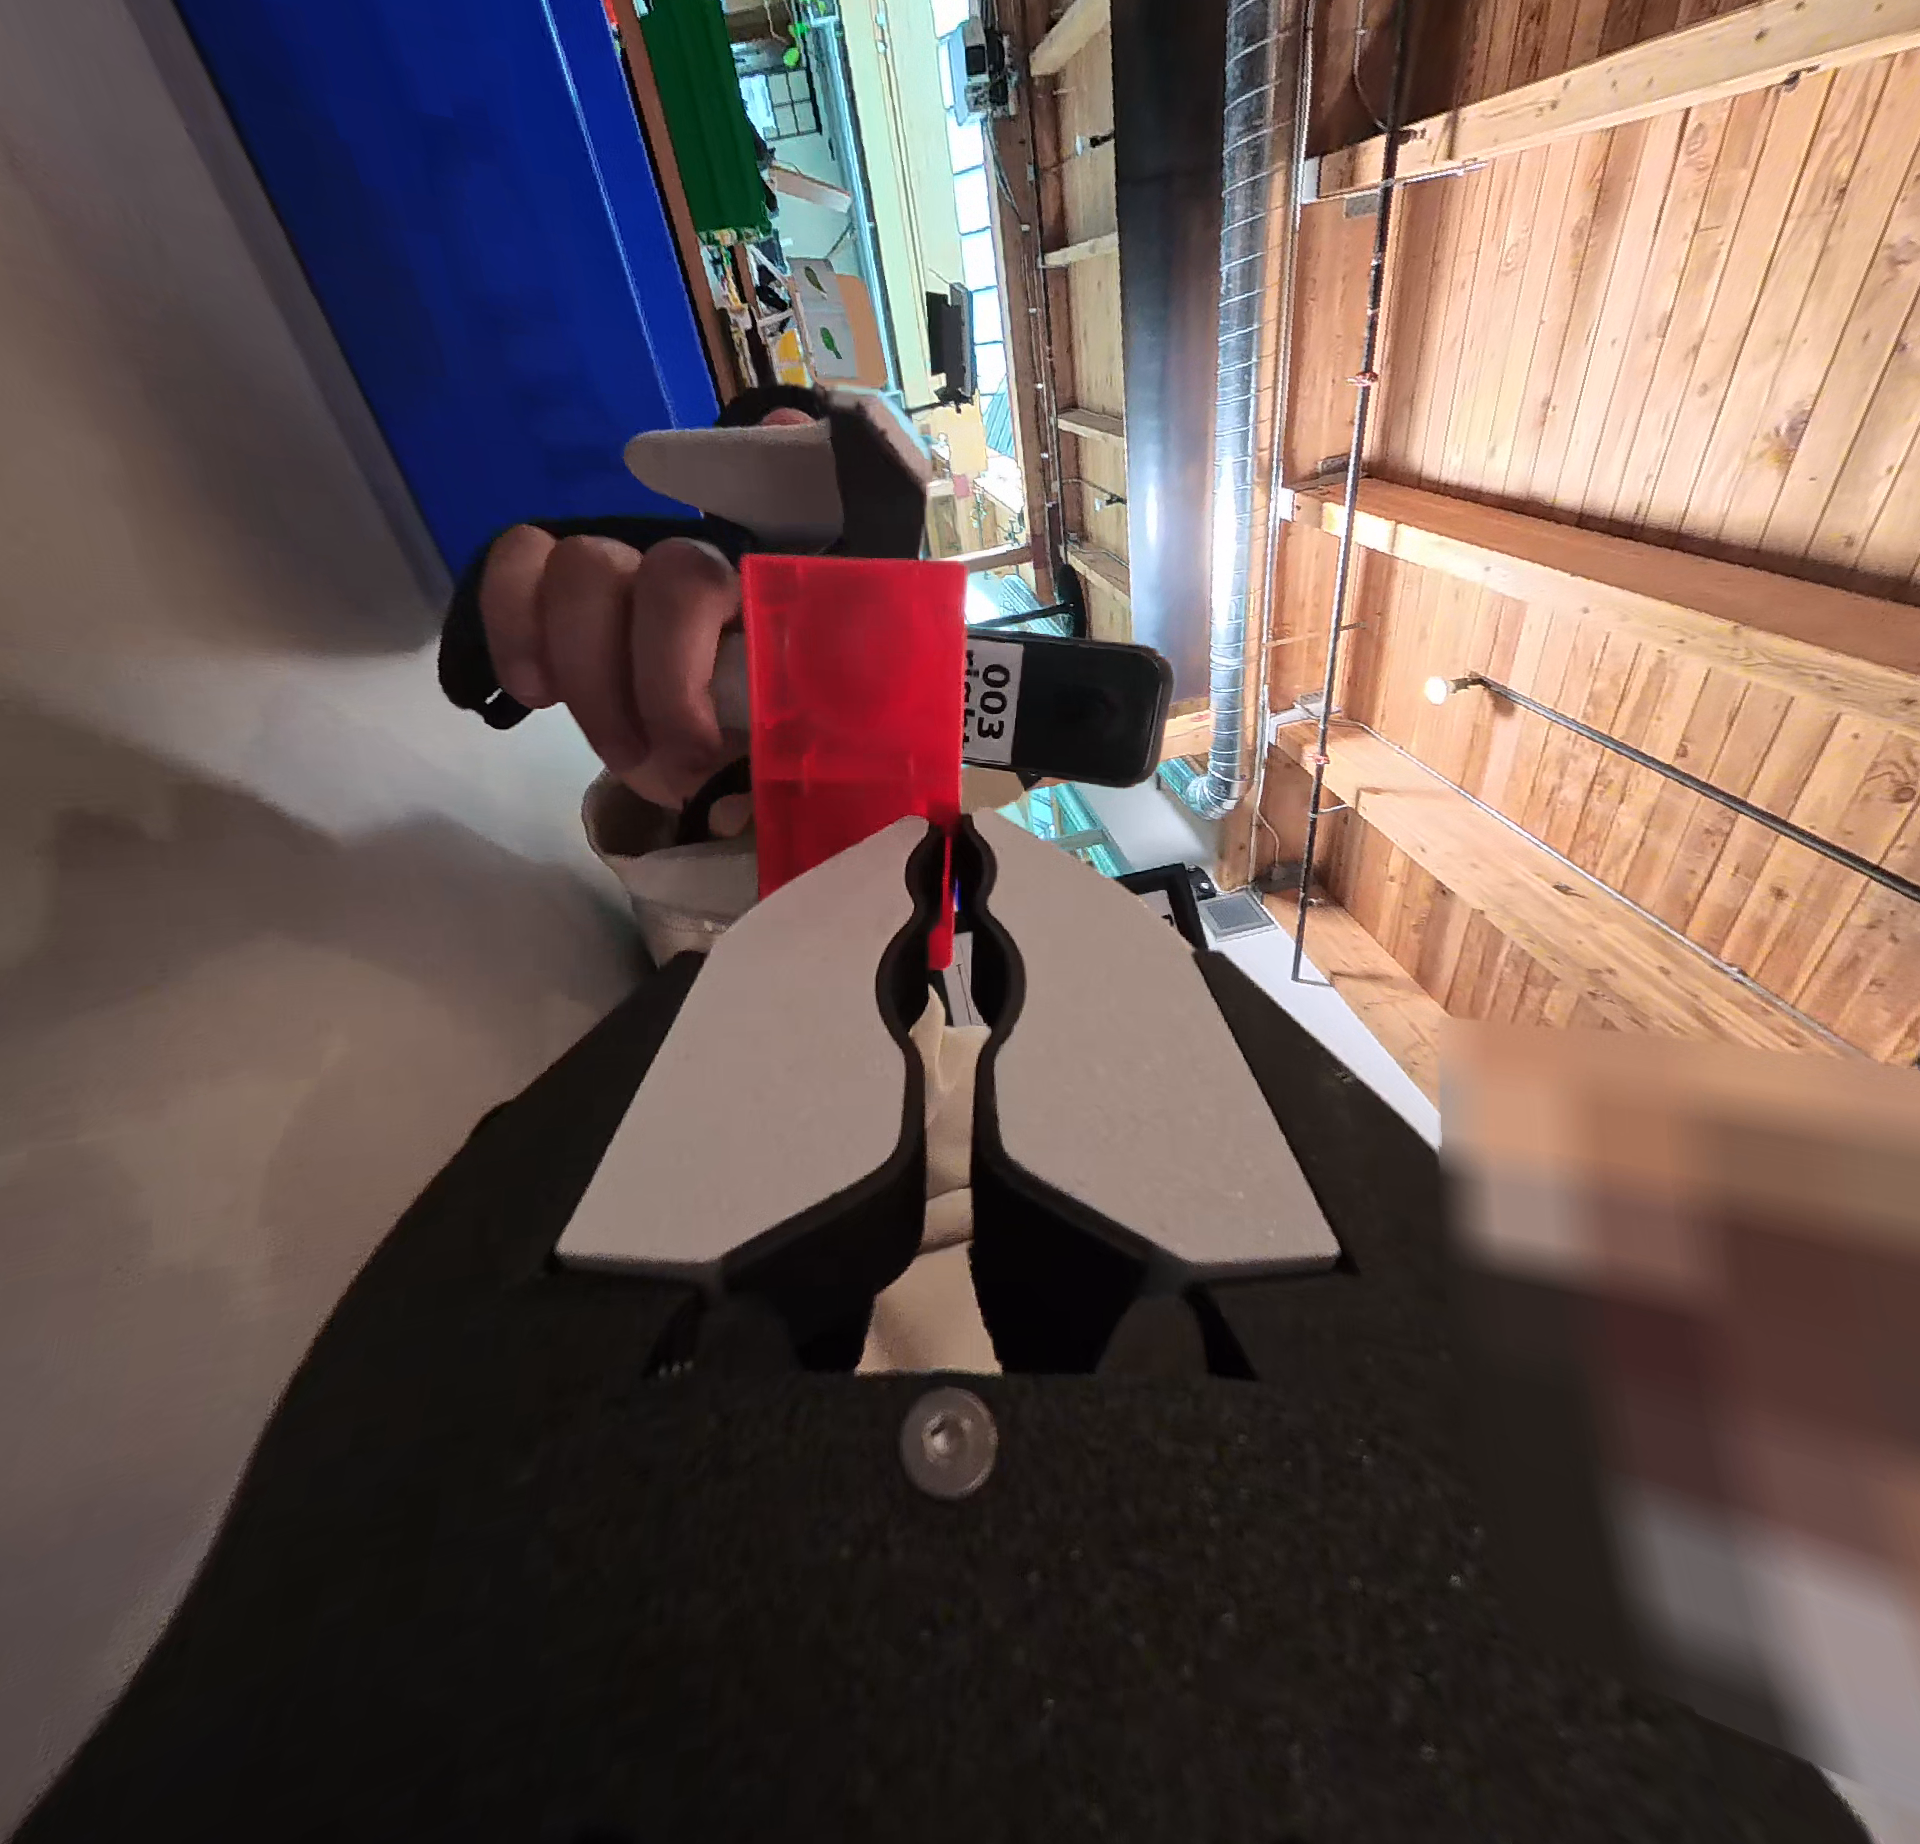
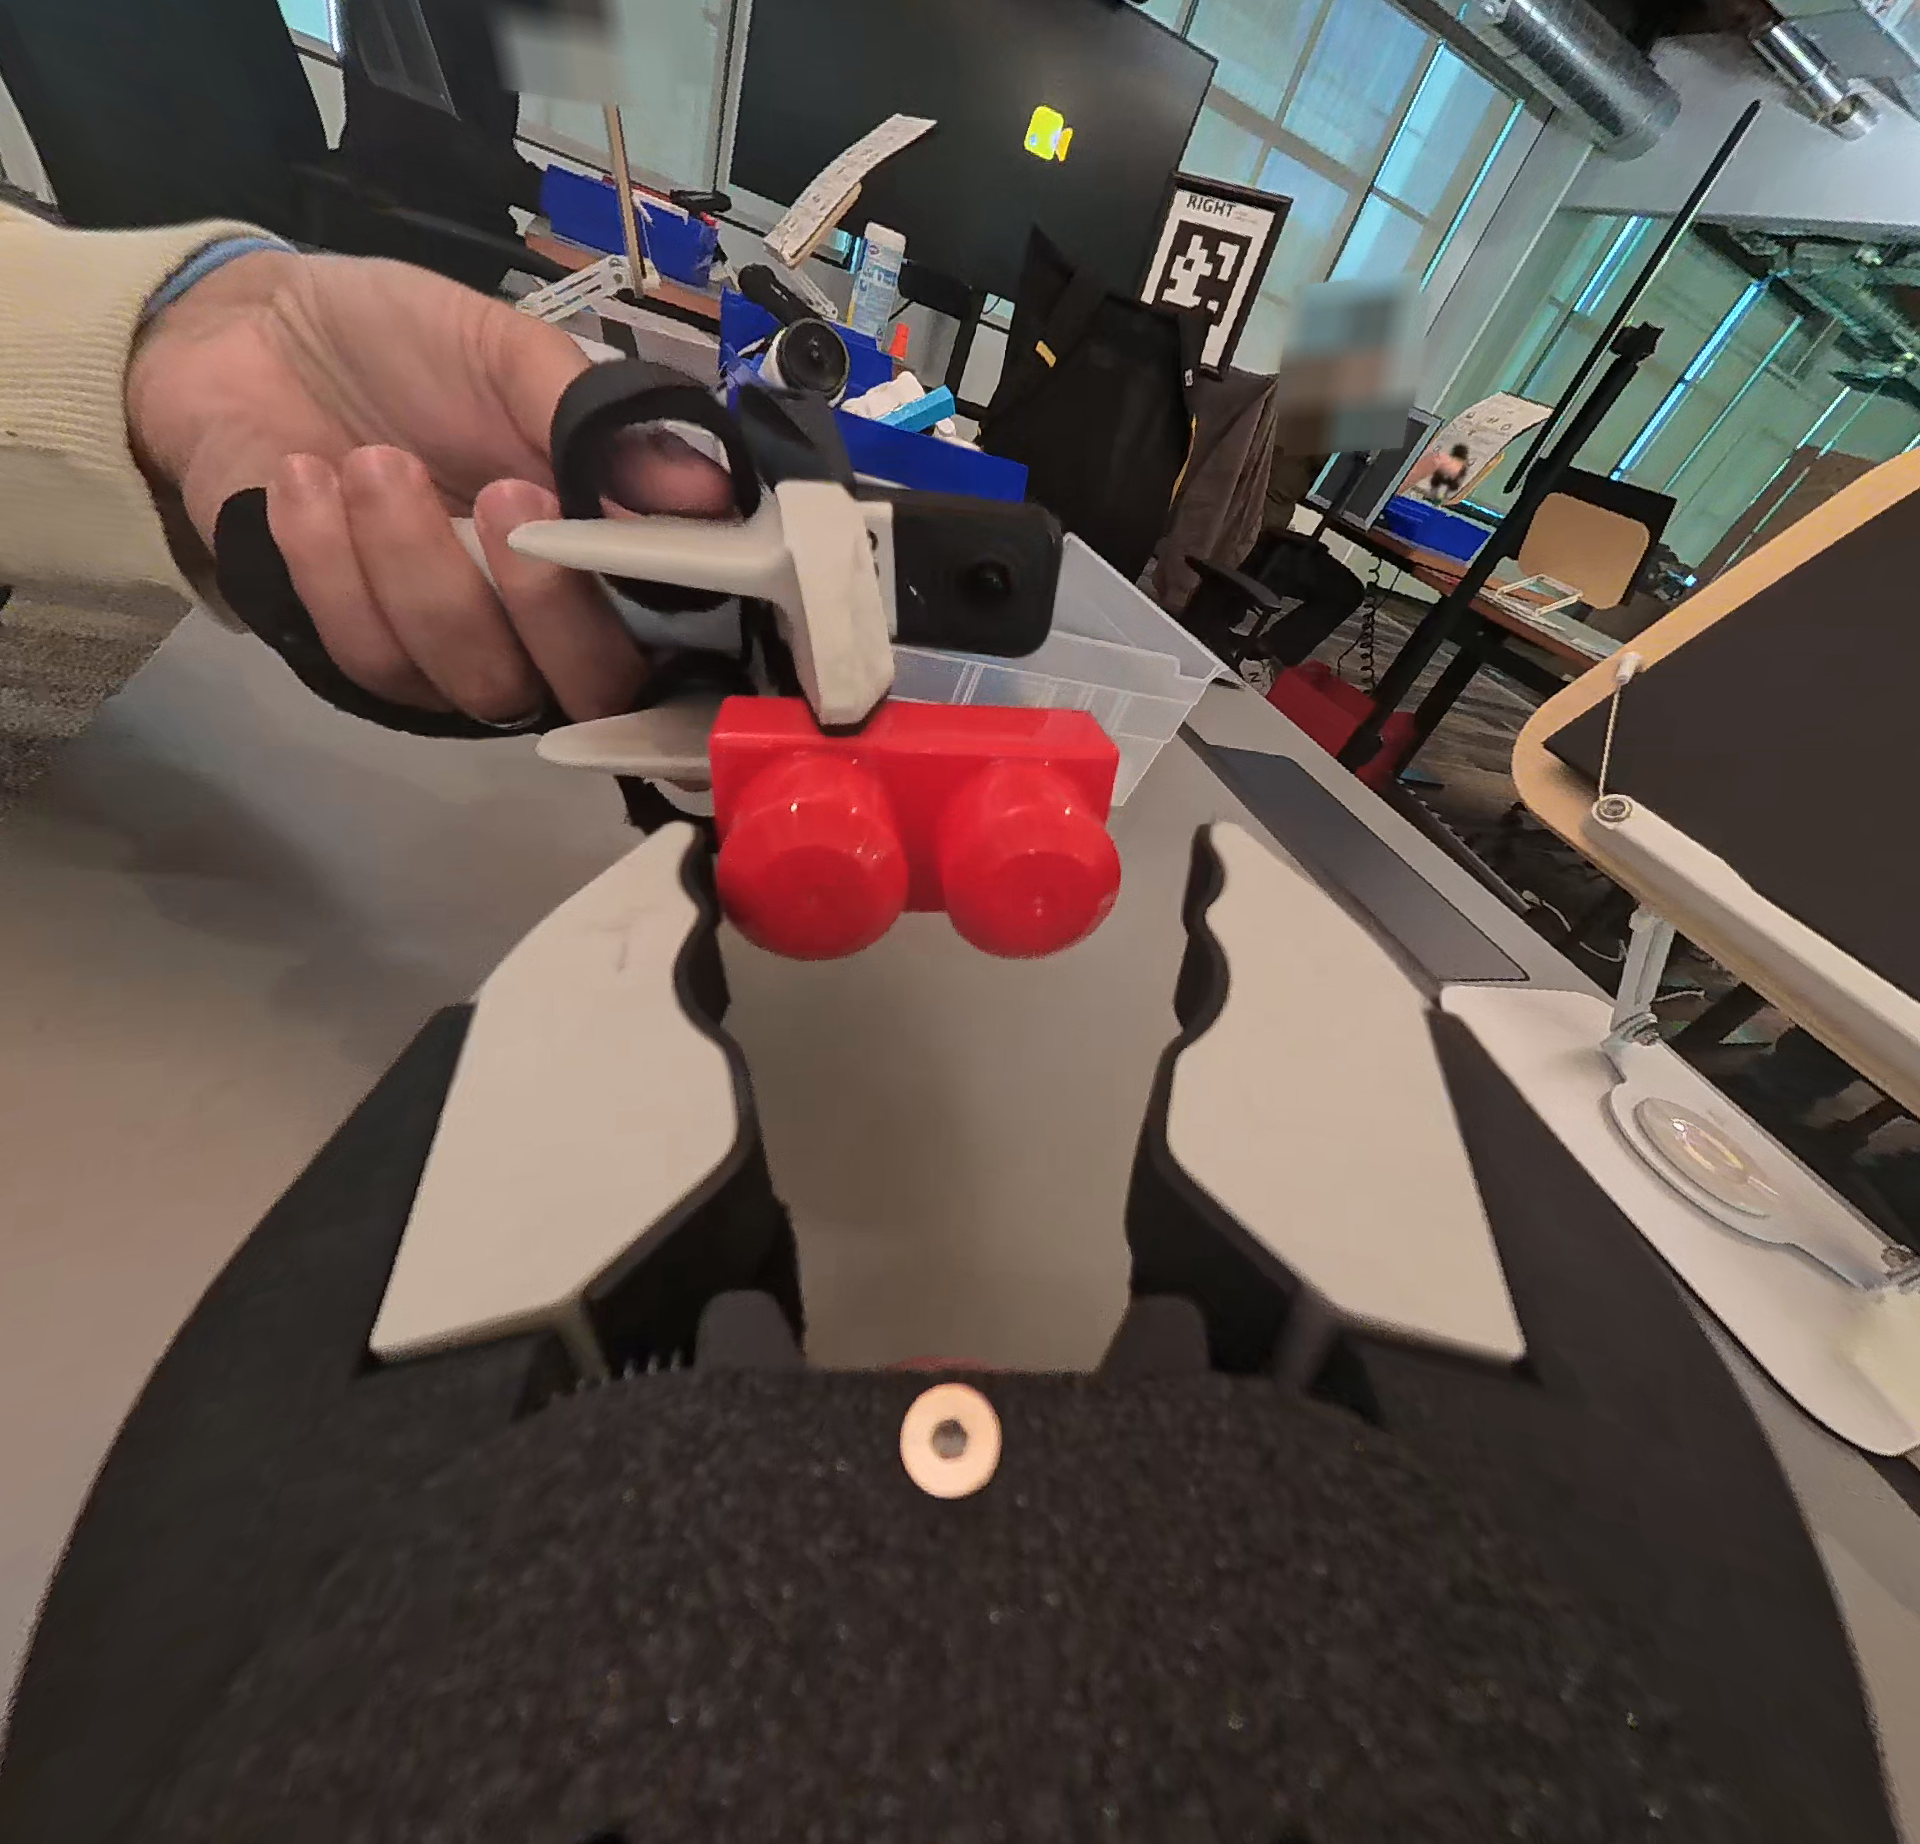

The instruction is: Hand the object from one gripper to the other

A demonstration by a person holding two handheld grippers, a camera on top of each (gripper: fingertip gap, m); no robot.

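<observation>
Left wrist view: left gripper (image 1: 951,838) nearest, jaws pressed together on a thin wall edge of the red block (image 1: 857,714). Block sticks forward and up from the tips, hollow underside facing this camera. Beyond it, a hand (image 1: 613,641) on the other tool.

Right wrist view: right gripper (image 2: 945,890) nearest, jaws spread wide, nothing between them. The red block (image 2: 914,818) hangs just ahead of the tips, in the air above the grey table (image 2: 208,963). Its two round studs point back toward this gripper; its long axis runs left to right, across the gap. Left gripper (image 2: 842,693) grips it from above at the left end; the person's left hand (image 2: 364,506) holds that tool.

Judgement: block lies dead ahead of the open right jaws, slightly above their line; a short advance and a close across the studs or body would take it.

Containers: clear plastic bin (image 2: 1101,682) behind the block, contents not discernible. Blue bins (image 2: 914,454) farther back hold assorted small items, too cluttered to name.
</observation>
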